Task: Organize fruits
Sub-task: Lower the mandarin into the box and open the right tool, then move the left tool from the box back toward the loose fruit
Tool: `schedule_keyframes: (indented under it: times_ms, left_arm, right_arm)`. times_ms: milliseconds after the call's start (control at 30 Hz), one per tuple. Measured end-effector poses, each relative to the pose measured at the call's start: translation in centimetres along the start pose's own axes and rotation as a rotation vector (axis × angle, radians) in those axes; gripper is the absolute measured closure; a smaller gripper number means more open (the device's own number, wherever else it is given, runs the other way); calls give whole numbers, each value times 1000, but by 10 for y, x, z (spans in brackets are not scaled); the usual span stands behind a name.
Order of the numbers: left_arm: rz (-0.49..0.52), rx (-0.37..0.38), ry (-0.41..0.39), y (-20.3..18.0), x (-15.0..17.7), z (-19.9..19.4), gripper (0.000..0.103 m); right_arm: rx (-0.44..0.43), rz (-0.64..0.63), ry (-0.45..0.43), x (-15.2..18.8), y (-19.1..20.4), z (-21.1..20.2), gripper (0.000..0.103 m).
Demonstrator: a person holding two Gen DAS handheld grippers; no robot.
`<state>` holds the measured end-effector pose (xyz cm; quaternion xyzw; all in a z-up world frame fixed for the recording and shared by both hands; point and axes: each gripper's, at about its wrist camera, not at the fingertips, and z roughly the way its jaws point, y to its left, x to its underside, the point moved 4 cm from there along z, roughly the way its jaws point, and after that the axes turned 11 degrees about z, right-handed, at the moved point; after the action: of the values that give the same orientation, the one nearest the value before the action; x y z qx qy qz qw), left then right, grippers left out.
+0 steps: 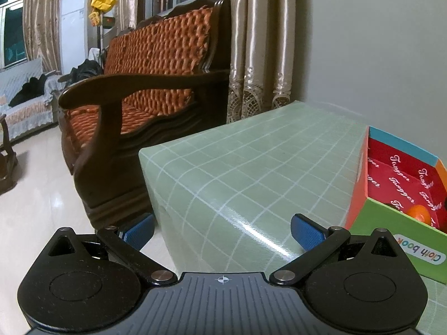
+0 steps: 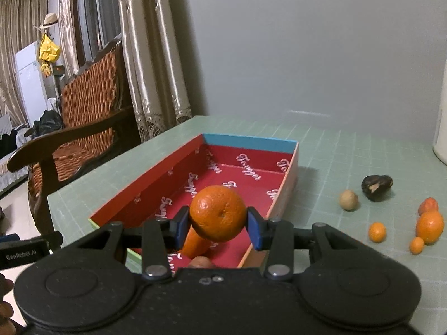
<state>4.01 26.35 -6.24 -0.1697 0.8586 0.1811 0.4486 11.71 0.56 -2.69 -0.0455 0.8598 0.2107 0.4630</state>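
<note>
Right gripper (image 2: pixel 218 224): blue pads (image 2: pixel 183 224) pressed against both sides of an orange (image 2: pixel 218 212), jaws narrowed to its width, fruit held clear in the air, gripper pointing forward and slightly down. Left gripper (image 1: pixel 222 230): fingers spread wide, nothing between the blue pads (image 1: pixel 306 231), held level and low, pointing forward. At the right view's lower left edge, possibly part of the person's hand (image 2: pixel 5 304), too cropped to confirm.

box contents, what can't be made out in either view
- Right wrist view: fruit low in the box sits behind the right gripper and its orange.
- Left wrist view: the box is cut by the edge.
- Dark fruit: too blurred to name.
</note>
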Motion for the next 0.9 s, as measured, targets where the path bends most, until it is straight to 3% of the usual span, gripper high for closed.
schedule_keyframes:
  times_ms: [133, 367, 500, 667, 900]
  left_arm:
    - [-9, 5, 6, 0, 0, 2, 0]
    - [11, 11, 1, -7, -1, 0, 0]
    - [15, 12, 4, -9, -1, 0, 0]
    - [21, 12, 5, -12, -1, -1, 0]
    - [40, 26, -10, -23, -3, -6, 0]
  right_arm:
    - [0, -5, 3, 4, 1, 0, 59]
    - [-31, 3, -48, 2, 1, -12, 28]
    - [-36, 18, -62, 1, -6, -18, 21]
    - [-33, 44, -85, -1, -17, -26, 5]
    - [5, 55, -109, -3, -41, -40, 0]
